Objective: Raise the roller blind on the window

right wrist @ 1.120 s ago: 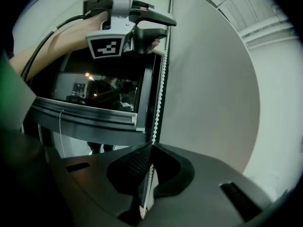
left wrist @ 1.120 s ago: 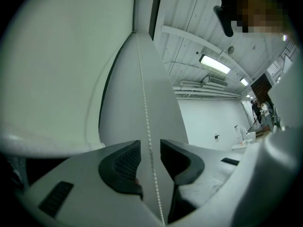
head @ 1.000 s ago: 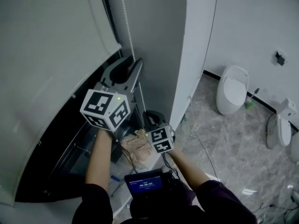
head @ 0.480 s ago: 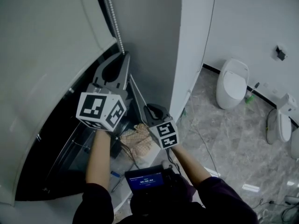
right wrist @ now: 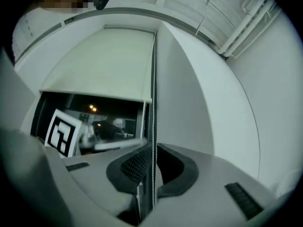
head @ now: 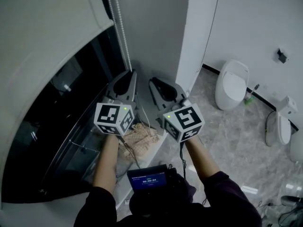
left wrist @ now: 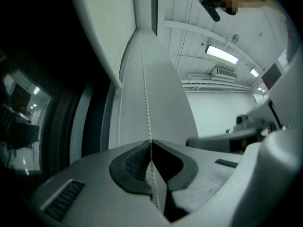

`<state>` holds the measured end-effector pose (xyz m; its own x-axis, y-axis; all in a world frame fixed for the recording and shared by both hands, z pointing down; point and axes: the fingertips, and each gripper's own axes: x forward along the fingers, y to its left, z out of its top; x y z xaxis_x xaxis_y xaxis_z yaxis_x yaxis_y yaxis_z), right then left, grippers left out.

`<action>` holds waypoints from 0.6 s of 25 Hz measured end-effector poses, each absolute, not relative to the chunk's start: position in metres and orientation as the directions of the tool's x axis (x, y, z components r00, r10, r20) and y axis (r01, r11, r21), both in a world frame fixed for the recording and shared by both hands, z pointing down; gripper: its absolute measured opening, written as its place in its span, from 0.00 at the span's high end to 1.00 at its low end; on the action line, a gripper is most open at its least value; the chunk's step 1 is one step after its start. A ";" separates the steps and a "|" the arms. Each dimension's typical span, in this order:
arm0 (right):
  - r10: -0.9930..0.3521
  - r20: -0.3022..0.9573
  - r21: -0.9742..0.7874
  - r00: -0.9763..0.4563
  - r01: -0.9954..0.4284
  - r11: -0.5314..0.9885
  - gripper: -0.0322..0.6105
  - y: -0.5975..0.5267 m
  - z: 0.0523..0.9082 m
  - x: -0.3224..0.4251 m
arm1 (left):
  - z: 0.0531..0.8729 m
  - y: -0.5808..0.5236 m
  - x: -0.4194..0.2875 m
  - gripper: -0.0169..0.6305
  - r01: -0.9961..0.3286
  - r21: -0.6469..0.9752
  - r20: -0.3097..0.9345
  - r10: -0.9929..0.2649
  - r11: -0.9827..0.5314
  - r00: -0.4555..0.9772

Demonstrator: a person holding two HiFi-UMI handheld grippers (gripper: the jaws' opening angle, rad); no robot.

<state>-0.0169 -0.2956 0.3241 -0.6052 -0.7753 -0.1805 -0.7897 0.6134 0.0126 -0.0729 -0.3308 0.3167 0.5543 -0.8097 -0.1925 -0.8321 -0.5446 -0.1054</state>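
The pale roller blind (head: 47,32) covers the upper part of the dark window (head: 71,108); its bottom bar shows in the right gripper view (right wrist: 94,94). A white bead chain (head: 120,27) hangs along the window's right edge. My left gripper (head: 130,72) points up at it, and its pads (left wrist: 151,143) are shut on the chain (left wrist: 146,93), which runs straight up from them. My right gripper (head: 154,81) is beside it at the same height. Its jaws (right wrist: 154,148) stand a narrow gap apart, with a strand of chain (right wrist: 153,79) showing in the gap.
A white wall column (head: 194,32) rises right of the window. Two white toilets (head: 232,84) (head: 279,126) stand on the marble floor at right. A beige cloth (head: 137,138) lies on the sill below the grippers. A small screen (head: 147,181) hangs at the person's chest.
The left jaws closed on the bead chain. The right gripper rose from low by the sill to beside the left one. More dark glass shows below the blind.
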 end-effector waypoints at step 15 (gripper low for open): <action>-0.646 -0.347 0.173 -0.680 -0.723 0.669 0.81 -0.297 0.165 -0.063 | 0.474 -0.319 -0.063 0.95 -0.824 -0.001 0.066 -0.822 -0.567 0.565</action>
